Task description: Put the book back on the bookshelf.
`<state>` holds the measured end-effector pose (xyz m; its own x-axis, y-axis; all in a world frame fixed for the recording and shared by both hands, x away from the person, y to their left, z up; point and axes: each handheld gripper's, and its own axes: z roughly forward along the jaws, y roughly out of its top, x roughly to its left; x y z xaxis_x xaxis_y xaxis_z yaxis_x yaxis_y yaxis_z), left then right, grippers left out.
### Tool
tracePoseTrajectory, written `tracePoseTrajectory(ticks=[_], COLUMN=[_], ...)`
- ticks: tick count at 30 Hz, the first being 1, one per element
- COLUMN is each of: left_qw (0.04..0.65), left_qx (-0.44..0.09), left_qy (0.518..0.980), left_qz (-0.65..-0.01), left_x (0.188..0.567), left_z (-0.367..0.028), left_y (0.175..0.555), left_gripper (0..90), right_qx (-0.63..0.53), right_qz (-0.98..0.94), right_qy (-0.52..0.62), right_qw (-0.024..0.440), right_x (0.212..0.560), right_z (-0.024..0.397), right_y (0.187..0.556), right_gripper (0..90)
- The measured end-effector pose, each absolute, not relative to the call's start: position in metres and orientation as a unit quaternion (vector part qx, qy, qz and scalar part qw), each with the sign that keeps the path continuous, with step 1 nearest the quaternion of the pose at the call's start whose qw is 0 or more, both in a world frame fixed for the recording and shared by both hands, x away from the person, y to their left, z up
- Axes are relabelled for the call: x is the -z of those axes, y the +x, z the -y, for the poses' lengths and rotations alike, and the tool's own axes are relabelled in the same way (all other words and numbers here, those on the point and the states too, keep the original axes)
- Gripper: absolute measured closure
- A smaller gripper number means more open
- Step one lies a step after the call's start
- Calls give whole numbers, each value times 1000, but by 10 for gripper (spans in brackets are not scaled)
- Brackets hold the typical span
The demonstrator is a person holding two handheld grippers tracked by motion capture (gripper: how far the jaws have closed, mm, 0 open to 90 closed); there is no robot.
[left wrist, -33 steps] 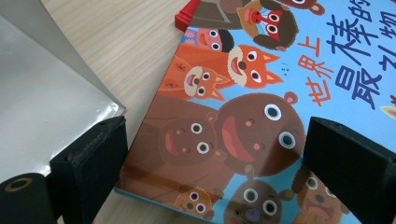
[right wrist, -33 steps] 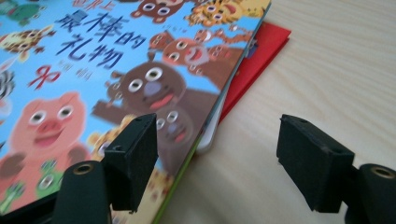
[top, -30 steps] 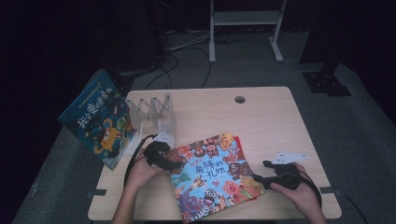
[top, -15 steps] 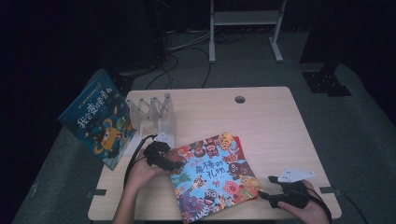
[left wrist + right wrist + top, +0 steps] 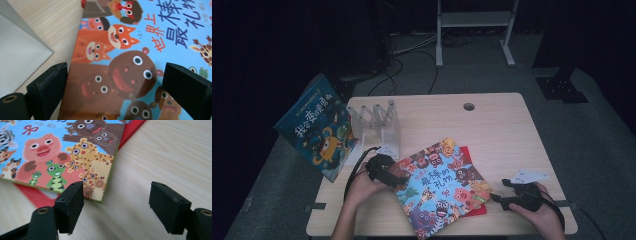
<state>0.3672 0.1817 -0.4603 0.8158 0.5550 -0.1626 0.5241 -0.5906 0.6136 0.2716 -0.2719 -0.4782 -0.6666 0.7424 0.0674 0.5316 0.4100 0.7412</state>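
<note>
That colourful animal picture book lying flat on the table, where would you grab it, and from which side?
Probably at its near right corner, coming in low from the right hand-held gripper side. The picture book lies flat on a red book, so its corner sits slightly raised above the table, leaving a thin edge for one jaw to slip under. The jaws stand open beside it.

Left claw (image 5: pixel 388 173): black body, black cable looping from its rear, white three-cornered plate on top; right claw (image 5: pixel 504 192): black body, white plate above, black cable trailing behind; jaws in both claw views: black rectangular blocks with matt pads, small screw holes in the faces, round brass-rimmed bolt holes at the base; forearms bare, no sleeves.
</note>
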Motion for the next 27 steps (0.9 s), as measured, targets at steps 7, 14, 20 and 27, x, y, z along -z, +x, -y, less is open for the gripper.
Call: tracePoseTrajectory(ticks=[7, 14, 20, 27], left_qw=[344, 342, 337, 339], left_qx=[3, 3, 6, 9], left_qy=[889, 894, 897, 896], left_qz=[-302, -290, -286, -286], left_x=[463, 462, 461, 461], left_z=[-178, -174, -173, -175], left_y=[361, 356, 354, 352], left_gripper=[63, 64, 64, 64], right_qx=[-381, -377, -372, -375], right_qz=[-817, -809, -807, -805], right_qy=[406, 422, 429, 431], right_qw=[150, 161, 164, 159], right_x=[478, 478, 477, 476], right_z=[275, 273, 268, 267], right_y=[299, 331, 354, 365], right_gripper=[293, 296, 302, 305])
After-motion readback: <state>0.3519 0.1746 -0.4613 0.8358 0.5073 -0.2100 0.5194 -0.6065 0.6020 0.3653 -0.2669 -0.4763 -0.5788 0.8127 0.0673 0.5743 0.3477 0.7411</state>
